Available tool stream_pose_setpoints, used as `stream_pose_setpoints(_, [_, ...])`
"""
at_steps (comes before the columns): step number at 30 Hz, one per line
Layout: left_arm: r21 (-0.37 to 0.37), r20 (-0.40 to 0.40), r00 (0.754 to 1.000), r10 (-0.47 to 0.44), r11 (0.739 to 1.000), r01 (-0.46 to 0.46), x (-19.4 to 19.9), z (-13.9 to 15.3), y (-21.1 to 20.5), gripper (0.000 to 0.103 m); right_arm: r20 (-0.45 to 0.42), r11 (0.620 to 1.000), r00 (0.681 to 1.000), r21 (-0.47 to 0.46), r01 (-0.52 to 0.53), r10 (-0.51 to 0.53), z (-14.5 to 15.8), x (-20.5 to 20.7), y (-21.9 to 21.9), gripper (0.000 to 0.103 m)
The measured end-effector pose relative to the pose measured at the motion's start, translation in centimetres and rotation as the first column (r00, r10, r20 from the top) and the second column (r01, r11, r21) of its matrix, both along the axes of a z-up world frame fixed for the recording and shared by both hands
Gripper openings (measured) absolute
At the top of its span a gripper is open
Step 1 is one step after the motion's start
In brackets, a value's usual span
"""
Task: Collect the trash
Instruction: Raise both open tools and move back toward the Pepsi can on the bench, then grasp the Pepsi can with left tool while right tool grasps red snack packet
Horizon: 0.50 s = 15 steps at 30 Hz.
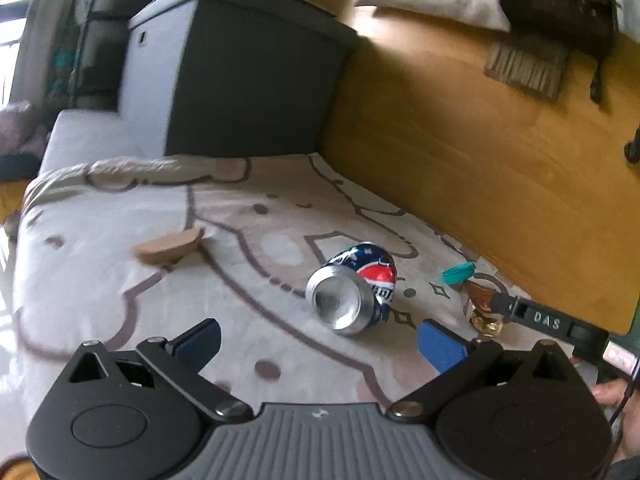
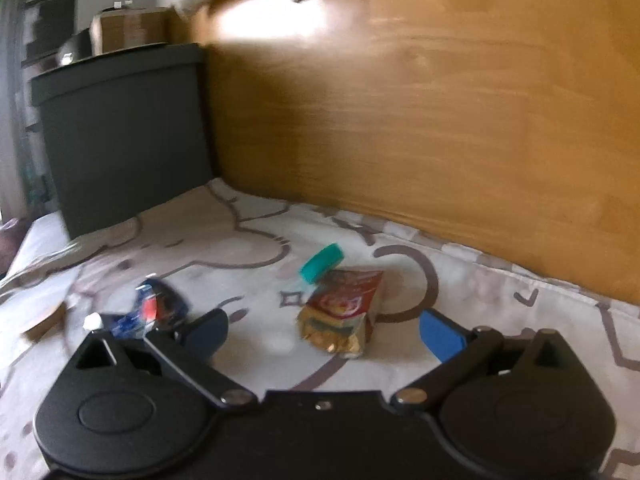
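A crushed blue Pepsi can point(image 1: 354, 288) lies on its side on the patterned cloth, just ahead of my open left gripper point(image 1: 320, 340). In the right wrist view the can point(image 2: 154, 308) lies at the left, blurred. A red and gold snack wrapper point(image 2: 344, 312) lies between and just ahead of the fingers of my open right gripper point(image 2: 324, 332). A teal bottle cap point(image 2: 322, 263) rests at the wrapper's far edge. In the left wrist view the cap point(image 1: 459, 273) and wrapper point(image 1: 482, 304) lie at the right, partly behind the right gripper's body point(image 1: 548, 322).
A dark bin point(image 1: 240, 68) with a lid stands at the cloth's far edge, also in the right wrist view point(image 2: 124, 136). A wooden board point(image 1: 480, 152) walls the right side. A brown cardboard disc point(image 1: 170, 249) lies on the cloth at the left.
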State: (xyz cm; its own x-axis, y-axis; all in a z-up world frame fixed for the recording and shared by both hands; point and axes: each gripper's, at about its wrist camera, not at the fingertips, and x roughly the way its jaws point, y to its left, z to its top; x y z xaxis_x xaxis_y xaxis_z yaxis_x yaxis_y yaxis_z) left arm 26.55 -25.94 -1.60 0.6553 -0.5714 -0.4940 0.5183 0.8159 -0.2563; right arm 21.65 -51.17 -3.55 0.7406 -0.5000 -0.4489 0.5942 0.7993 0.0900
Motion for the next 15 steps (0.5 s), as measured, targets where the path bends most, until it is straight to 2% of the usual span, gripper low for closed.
stream_pose_setpoints(2, [0.011, 0.004, 1.000, -0.023, 1.000, 0.023, 1.0, -0.8, -1.1, 0.103, 0.006, 0.999, 1.000, 0.013, 0.031, -0.031, -0.5, 1.1, -0.8, 0.103])
stream_pose_setpoints(6, [0.006, -0.052, 0.998, -0.030, 1.000, 0.030, 2.9, -2.2, -2.9, 0.103, 0.023, 0.997, 0.998, 0.041, 0.059, -0.060, -1.2, 3.0, -1.9, 0.103])
stream_pose_setpoints(11, [-0.020, -0.099, 0.995, -0.027, 0.999, 0.025, 4.6, -3.3, -4.9, 0.103, -0.027, 0.998, 0.998, 0.045, 0.052, -0.050, -2.3, 4.8, -2.4, 0.102])
stream_pose_setpoints(12, [-0.030, -0.107, 0.994, -0.023, 0.999, 0.019, 4.9, -3.3, -5.4, 0.103, -0.027, 0.998, 0.999, 0.054, 0.041, -0.039, -2.5, 4.9, -2.6, 0.101])
stream_pose_setpoints(15, [-0.053, -0.127, 0.992, 0.012, 0.998, -0.019, 5.8, -3.6, -6.7, 0.103, -0.041, 0.995, 0.999, 0.100, 0.026, -0.022, -3.4, 5.3, -3.3, 0.086])
